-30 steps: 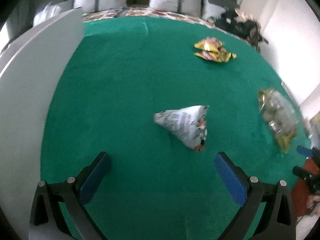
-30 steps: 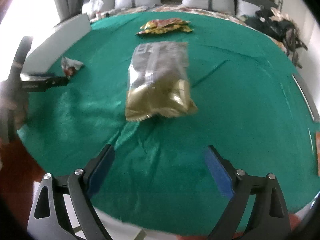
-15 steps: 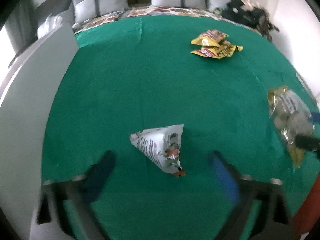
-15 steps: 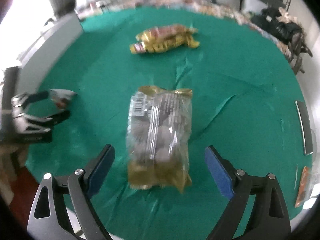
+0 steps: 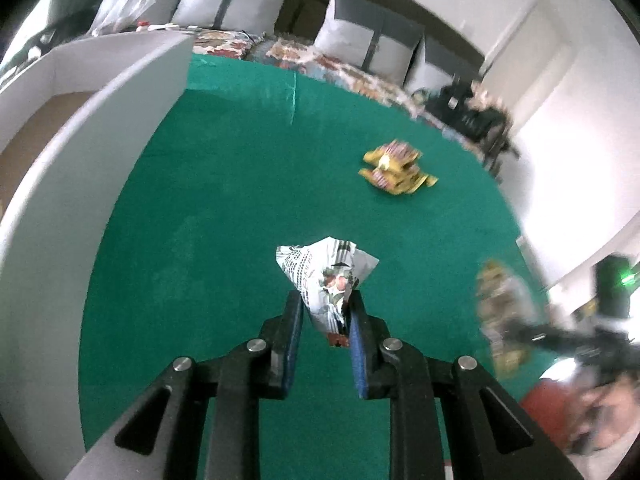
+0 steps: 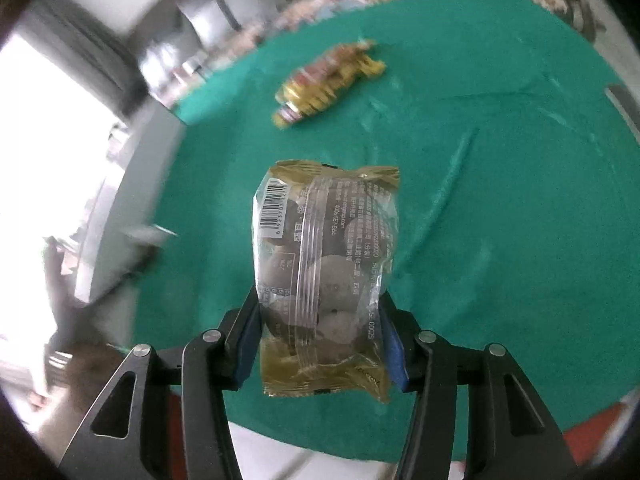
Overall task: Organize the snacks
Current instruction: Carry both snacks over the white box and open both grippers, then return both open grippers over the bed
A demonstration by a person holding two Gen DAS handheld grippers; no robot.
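A small white printed triangular packet (image 5: 326,268) hangs just above the green cloth, and my left gripper (image 5: 325,300) is shut on its lower end. My right gripper (image 6: 319,300) has its jaws closing on a clear-and-gold snack bag (image 6: 326,236); the blue pads press its two sides and the bag is off the cloth. The same bag (image 5: 502,316) shows blurred at the right of the left wrist view. A pile of yellow packets (image 5: 396,170) (image 6: 326,80) lies farther back on the table.
A white open box (image 5: 100,128) (image 6: 132,184) stands along the left side of the green-covered table (image 5: 240,200). Grey cushions (image 5: 224,4) line the far end. A dark heap (image 5: 476,116) sits past the far right edge. A flat dark strip (image 6: 622,108) lies at the right rim.
Both grippers went from wide open to closed, the left on the white packet, the right on the clear-and-gold bag. Both packets have risen off the cloth, and both views have tilted.
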